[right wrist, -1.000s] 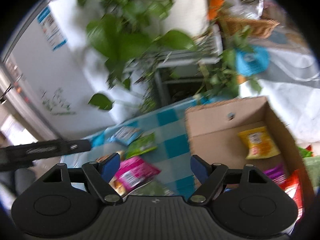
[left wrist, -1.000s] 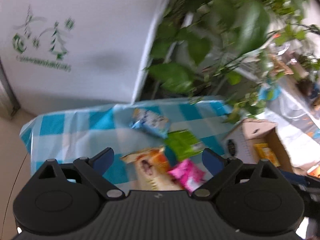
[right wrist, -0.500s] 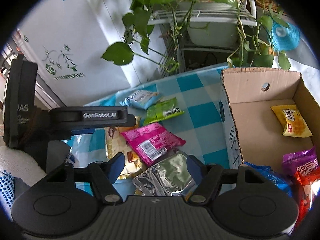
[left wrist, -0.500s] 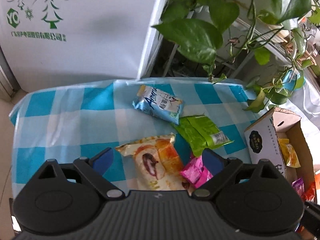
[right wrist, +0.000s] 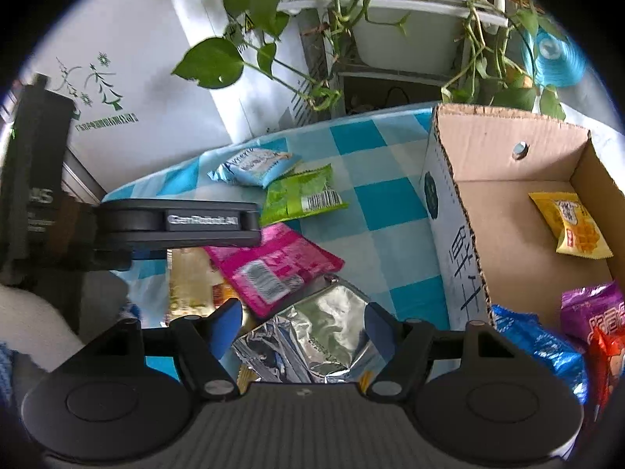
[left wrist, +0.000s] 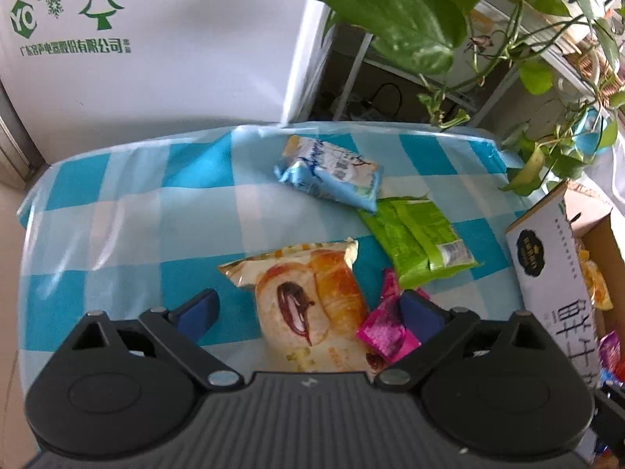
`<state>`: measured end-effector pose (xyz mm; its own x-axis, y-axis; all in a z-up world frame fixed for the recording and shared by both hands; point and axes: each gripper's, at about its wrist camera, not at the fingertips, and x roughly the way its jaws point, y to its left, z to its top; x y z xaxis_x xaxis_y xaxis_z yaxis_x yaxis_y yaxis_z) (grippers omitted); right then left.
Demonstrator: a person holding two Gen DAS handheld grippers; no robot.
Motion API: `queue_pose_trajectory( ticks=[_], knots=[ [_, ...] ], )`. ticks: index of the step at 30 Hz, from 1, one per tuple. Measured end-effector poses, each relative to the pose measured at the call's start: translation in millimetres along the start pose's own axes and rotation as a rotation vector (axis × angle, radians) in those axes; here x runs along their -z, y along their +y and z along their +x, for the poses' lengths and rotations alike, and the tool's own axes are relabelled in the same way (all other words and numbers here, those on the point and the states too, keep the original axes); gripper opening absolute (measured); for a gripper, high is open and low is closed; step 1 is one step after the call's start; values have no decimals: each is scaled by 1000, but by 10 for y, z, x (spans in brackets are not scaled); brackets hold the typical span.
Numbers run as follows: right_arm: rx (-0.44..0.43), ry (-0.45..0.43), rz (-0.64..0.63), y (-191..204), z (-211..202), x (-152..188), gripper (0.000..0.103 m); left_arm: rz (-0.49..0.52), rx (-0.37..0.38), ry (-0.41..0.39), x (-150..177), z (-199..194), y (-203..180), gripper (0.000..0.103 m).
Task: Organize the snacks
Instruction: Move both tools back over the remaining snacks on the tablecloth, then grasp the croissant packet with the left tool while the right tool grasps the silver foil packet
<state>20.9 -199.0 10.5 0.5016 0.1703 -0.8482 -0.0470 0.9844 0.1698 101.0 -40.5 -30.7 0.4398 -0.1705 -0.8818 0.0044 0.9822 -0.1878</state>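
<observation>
Several snack packs lie on a blue-checked tablecloth (left wrist: 117,234): a light blue pack (left wrist: 330,178), a green pack (left wrist: 418,242), a croissant pack (left wrist: 312,305) and a pink pack (left wrist: 386,328). My left gripper (left wrist: 308,308) is open above the croissant pack. My right gripper (right wrist: 300,326) is open over a silver foil pack (right wrist: 312,340), beside the pink pack (right wrist: 273,267). A cardboard box (right wrist: 504,164) at right holds a yellow pack (right wrist: 570,224) and other snacks.
A white appliance (left wrist: 156,39) stands behind the table. Trailing green plant leaves (left wrist: 406,19) hang over the table's far edge. The left gripper's body (right wrist: 172,221) crosses the right wrist view at left. The tablecloth's left part is bare.
Both grippers have moved lower and closer to the snacks. The right view now has the silver foil pack between its fingers. The motion blur has settled.
</observation>
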Motion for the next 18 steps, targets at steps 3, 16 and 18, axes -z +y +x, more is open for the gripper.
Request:
queue_pose_trajectory(
  ticks=[3,16,18],
  knots=[
    [18,0,-31,64,46,45,78,0,-9,12,4,-52,106,99],
    [-163,76,-187,368,-30,150,81,119,-65,-10,12,-419,559,97],
    [-185,67,-192,368,-78,131,80,84,-5,-4,16,-486,638,97]
  ],
)
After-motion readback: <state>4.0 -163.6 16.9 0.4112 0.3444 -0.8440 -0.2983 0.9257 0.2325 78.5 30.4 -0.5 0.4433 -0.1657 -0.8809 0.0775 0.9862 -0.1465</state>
